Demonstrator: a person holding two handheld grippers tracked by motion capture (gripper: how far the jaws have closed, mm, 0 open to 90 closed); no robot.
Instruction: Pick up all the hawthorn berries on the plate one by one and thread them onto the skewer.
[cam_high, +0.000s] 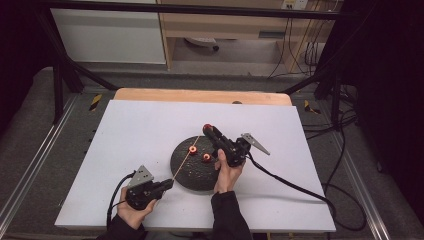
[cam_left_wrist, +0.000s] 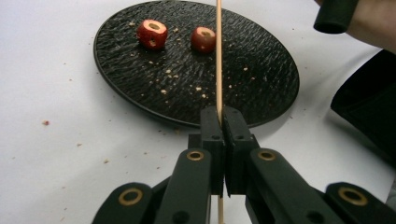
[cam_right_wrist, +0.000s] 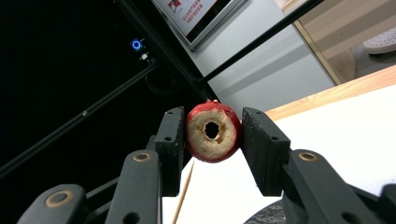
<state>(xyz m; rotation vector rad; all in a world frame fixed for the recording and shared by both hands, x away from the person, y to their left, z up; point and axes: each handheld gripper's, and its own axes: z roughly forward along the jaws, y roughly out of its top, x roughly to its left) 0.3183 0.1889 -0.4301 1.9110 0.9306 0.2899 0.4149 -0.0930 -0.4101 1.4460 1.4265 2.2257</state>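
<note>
My left claw (cam_left_wrist: 223, 122) is pressed together on the wooden skewer (cam_left_wrist: 218, 60), whose long axis runs from the lower centre of the left gripper view up over the black plate (cam_left_wrist: 261, 70), tip toward the upper centre. My right claw (cam_right_wrist: 212, 132) pinches a cored red fruit piece (cam_right_wrist: 213, 131), its hole facing the camera, with the skewer's point just below it. I judge the hole must line up with that tip next. Two more pieces (cam_left_wrist: 152, 33) lie on the plate's far side.
</note>
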